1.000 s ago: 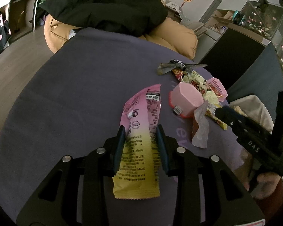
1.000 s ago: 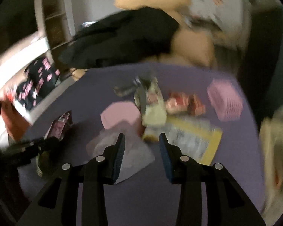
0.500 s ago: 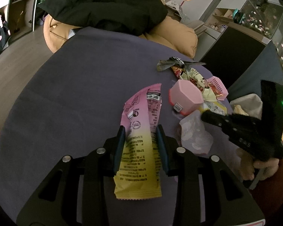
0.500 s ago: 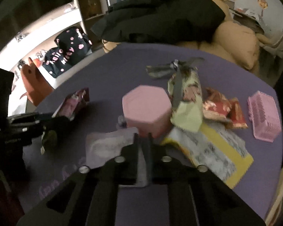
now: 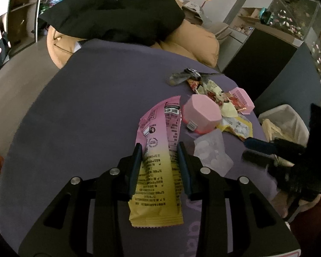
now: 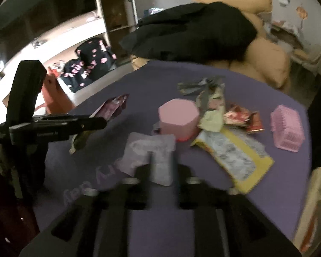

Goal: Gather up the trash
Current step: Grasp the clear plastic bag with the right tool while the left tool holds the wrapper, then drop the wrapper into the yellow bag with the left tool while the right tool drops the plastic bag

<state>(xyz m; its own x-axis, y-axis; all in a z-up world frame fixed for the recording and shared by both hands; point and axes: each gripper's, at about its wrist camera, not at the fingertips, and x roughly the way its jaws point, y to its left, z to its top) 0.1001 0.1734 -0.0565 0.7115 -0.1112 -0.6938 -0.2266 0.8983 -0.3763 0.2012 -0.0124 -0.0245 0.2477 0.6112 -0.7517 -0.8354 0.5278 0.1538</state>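
Since a second ago the right gripper [image 6: 162, 171] swung over the clear wrapper [image 6: 148, 152], jaws opening astride it; left gripper [image 5: 160, 160] clamps the pink-yellow packet [image 5: 158, 165]. Next: bin both.

purple table [image 5: 92, 111] | tan cushions [image 5: 194, 45] under black garment [image 5: 117, 10] | glass tank [image 5: 293, 15] | shelving [image 6: 117, 6]

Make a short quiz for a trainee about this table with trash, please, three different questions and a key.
1. True or false: the left gripper grips the pink-and-yellow wrapper.
2. What colour is the hexagonal box? A green, B pink, C blue.
3. Fill in: the small pink basket stands on a ____ cloth.
Key: 1 true; 2 B; 3 purple.
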